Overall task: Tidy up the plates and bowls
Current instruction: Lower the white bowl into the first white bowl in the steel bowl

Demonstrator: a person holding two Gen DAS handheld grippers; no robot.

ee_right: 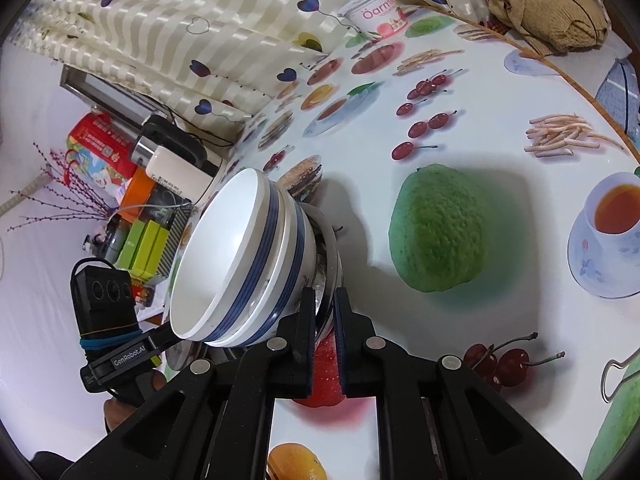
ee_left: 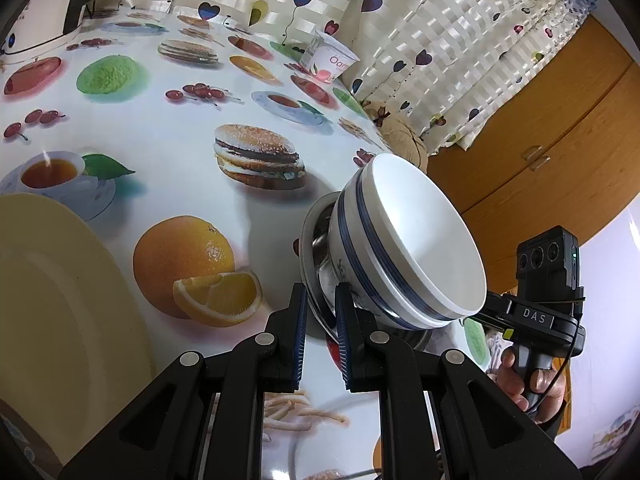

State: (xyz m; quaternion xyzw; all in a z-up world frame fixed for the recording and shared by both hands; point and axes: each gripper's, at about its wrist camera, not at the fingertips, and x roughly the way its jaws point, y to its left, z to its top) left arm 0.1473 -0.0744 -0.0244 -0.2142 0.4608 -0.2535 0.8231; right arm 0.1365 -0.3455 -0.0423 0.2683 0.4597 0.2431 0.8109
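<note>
A stack of white bowls with blue stripes (ee_left: pixel 404 240) sits in a shiny steel plate (ee_left: pixel 314 240), all tilted above the table. My left gripper (ee_left: pixel 322 320) is shut on the steel plate's rim from one side. My right gripper (ee_right: pixel 324 316) is shut on the rim of the same steel plate (ee_right: pixel 330 256) from the opposite side, with the stacked bowls (ee_right: pixel 240 256) just left of it. A cream plate (ee_left: pixel 52 304) lies on the table at the left of the left wrist view.
The table has a cloth printed with fruit and food (ee_left: pixel 168 128). A yogurt cup (ee_left: pixel 332 58) stands near the curtain, also in the right wrist view (ee_right: pixel 378 10). A kettle (ee_left: pixel 44 12) is at the far left. Cluttered boxes (ee_right: pixel 132 184) stand beyond the table edge.
</note>
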